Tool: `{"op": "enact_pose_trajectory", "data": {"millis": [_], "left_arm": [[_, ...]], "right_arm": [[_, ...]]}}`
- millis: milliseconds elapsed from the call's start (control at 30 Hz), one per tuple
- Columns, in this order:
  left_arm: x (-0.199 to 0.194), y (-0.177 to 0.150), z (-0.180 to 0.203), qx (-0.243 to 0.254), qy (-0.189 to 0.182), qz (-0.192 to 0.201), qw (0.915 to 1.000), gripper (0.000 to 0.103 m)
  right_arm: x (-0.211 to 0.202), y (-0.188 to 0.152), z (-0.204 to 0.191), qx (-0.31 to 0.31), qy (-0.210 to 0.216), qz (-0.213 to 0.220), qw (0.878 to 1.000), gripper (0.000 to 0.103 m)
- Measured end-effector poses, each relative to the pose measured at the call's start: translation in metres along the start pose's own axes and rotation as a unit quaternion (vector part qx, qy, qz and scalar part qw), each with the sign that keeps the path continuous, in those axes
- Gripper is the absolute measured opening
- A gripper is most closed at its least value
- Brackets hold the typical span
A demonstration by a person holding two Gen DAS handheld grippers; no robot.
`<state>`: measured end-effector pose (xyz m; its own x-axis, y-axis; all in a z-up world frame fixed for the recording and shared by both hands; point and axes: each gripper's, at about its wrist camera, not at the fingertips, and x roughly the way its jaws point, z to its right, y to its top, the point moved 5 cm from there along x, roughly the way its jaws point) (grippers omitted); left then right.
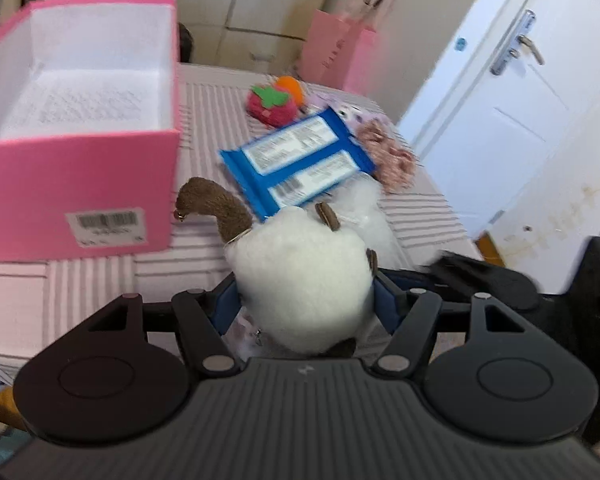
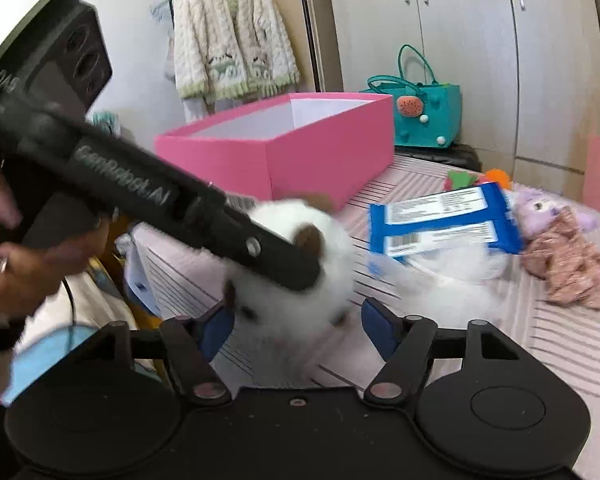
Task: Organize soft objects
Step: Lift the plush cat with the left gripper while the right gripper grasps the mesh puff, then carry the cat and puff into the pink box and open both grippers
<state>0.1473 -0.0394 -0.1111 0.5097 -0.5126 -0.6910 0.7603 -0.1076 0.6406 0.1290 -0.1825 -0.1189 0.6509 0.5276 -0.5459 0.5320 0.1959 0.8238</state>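
Half of the white plush toy (image 1: 300, 280) is hidden behind my left gripper (image 1: 306, 304), whose pads squeeze it just above the striped pink surface (image 1: 204, 120). My right gripper (image 2: 296, 332) tilts down, jaws parted around the blurred toy without pressing. Beside it, the pink box (image 1: 80, 184) stands open.

Striped pink surface (image 1: 204, 120) lies bare between the open pink box (image 1: 80, 184) and the blue packet (image 1: 300, 156); strawberry plush (image 1: 270, 106), pink knit piece (image 1: 388, 156) and purple plush (image 2: 540, 208) crowd beyond the packet
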Motion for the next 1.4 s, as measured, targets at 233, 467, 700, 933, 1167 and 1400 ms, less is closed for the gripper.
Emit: {"op": "enact_pose_trajectory", "data": {"millis": [233, 467, 700, 933, 1167, 1400], "left_arm": [[0.003, -0.001, -0.008, 0.003, 0.008, -0.008, 0.9999, 0.066], [0.004, -0.006, -0.003, 0.009, 0.005, -0.013, 0.9999, 0.066], [-0.018, -0.005, -0.005, 0.015, 0.008, -0.001, 0.9999, 0.066], [-0.038, -0.010, -0.005, 0.020, -0.008, -0.012, 0.9997, 0.066], [-0.063, -0.015, -0.003, 0.031, -0.019, -0.037, 0.9987, 0.066], [-0.098, -0.011, -0.009, 0.043, 0.004, -0.041, 0.9982, 0.066]], "right_arm": [[-0.019, 0.005, 0.063, 0.123, -0.014, 0.031, 0.992, 0.079], [0.030, 0.005, 0.076, 0.116, -0.056, 0.006, 0.992, 0.046], [-0.005, 0.007, 0.085, 0.112, -0.066, 0.019, 0.991, 0.032], [-0.032, 0.013, 0.074, 0.103, -0.043, 0.002, 0.994, 0.033], [-0.035, 0.028, 0.039, 0.076, 0.015, -0.051, 0.996, 0.033], [-0.032, 0.051, 0.003, 0.058, 0.088, -0.083, 0.991, 0.033]]}}
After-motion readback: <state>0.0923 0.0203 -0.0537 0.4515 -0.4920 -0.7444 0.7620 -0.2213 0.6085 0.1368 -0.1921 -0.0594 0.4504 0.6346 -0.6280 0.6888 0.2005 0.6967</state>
